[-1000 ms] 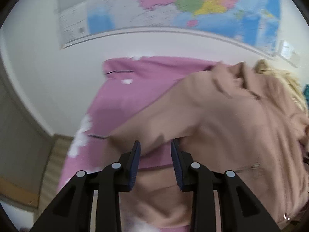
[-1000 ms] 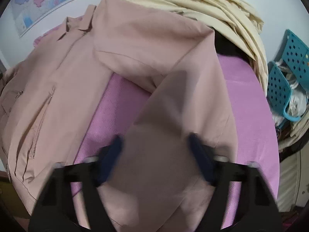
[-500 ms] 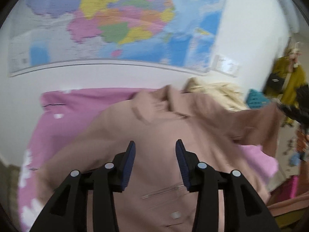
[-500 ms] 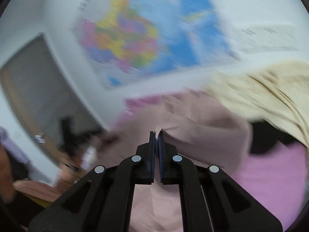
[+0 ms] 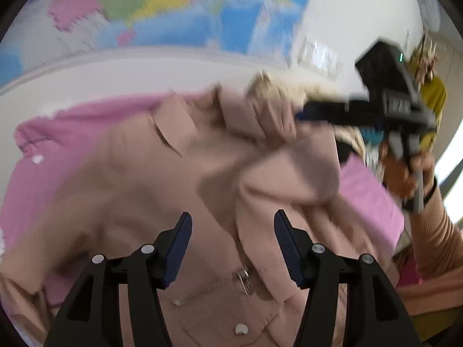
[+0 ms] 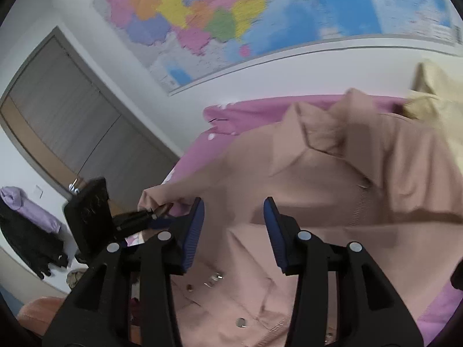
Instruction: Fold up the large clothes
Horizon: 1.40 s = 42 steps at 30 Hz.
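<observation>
Both sleeves in, jaws freed over the pink jacket.

Left wrist: left gripper [image 5: 231, 243] has just been opening, empty above the jacket [image 5: 179, 190] on the pink bedspread [image 5: 52, 156].
Right wrist: right gripper [image 6: 233, 228] likewise parted, seemingly empty; next, take the hem evenly.

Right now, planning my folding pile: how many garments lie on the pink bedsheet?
2: the dusty-pink jacket spread across the middle, and a cream garment bunched beyond its collar. Others may be hidden underneath.
</observation>
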Tool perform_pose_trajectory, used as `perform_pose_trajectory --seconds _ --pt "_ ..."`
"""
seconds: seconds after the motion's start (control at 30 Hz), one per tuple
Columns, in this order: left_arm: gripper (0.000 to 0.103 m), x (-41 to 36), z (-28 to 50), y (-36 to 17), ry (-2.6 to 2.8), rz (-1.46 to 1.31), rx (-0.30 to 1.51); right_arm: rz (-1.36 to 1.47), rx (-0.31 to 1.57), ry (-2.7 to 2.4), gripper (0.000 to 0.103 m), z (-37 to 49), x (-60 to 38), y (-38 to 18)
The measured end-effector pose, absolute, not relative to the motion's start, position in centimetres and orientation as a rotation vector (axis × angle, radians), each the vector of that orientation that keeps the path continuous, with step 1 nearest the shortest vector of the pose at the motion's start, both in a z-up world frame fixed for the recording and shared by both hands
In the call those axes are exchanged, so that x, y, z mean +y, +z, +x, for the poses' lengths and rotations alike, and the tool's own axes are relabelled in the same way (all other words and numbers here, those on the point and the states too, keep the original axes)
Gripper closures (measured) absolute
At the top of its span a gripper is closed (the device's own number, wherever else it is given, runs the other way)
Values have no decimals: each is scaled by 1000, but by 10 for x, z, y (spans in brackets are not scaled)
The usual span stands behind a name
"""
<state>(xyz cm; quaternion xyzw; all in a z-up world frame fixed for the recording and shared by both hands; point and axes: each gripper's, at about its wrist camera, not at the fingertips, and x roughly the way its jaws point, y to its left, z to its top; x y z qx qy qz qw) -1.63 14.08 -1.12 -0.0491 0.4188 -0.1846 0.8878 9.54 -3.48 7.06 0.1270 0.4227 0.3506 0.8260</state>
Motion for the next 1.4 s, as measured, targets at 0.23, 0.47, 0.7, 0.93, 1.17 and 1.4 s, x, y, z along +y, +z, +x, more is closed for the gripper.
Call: perform_pose_trajectory --seconds 0.23,0.47,0.7,0.93,1.17,1.4 --pt "33 98 13 -69 -419 17 1134 248 792 399 31 70 -137 53" --pt "101 101 34 -52 -417 81 1143 324 911 310 29 82 -188 -18" --pt "101 152 54 12 -219 154 1040 388 949 432 60 110 -185 -49" --pt "41 116 31 -7 -486 80 1059 463 874 403 98 103 -211 -31" --pt "64 86 30 -67 -596 38 1205 478 873 369 98 110 -220 -31" --pt "101 134 61 -15 -397 95 1139 461 852 348 98 107 -230 -23"
